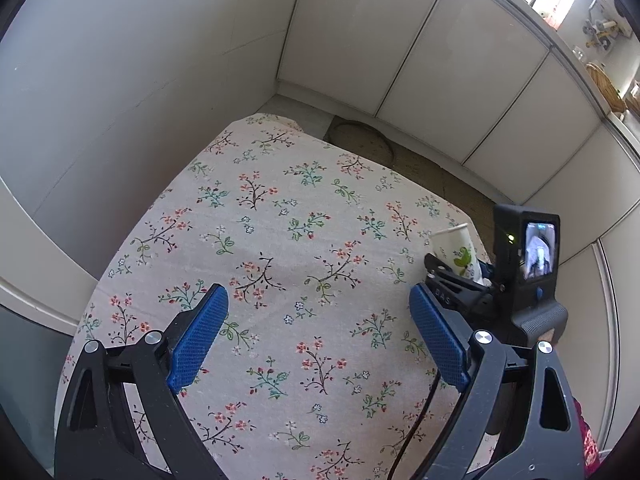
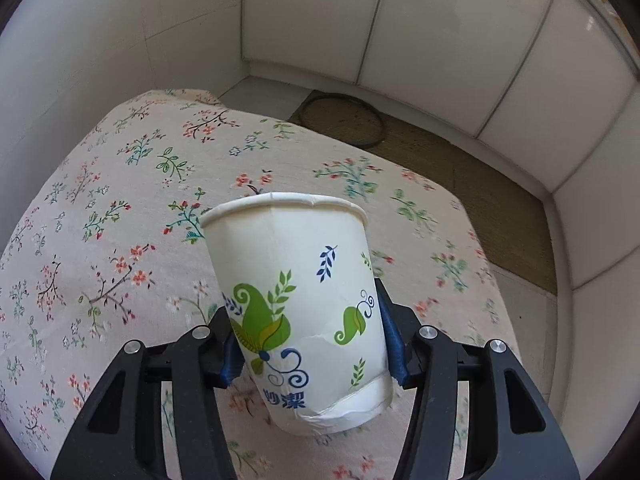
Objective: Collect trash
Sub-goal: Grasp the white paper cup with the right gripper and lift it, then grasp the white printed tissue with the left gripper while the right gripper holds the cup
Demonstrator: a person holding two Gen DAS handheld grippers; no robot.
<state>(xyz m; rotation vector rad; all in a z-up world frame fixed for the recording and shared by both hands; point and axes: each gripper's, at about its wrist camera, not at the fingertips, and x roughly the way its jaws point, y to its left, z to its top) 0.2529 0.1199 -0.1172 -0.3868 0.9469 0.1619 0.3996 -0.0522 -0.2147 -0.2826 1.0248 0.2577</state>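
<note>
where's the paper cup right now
The cup is clamped in the right gripper above the floral tablecloth; the left wrist view shows it far right.

I see a white paper cup [image 2: 296,312] printed with green leaves and blue swirls, a beige bench cloth [image 1: 280,208] patterned with red-and-green floral sprigs, and black tools with blue pads [image 1: 198,334].

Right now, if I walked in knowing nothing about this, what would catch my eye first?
Probably the white paper cup with green leaf prints, pinched between the blue pads of the right gripper above the table. Next, the flowered tablecloth covering the whole table, with nothing else on it. The left gripper hangs over it with its jaws wide apart and empty.
</note>
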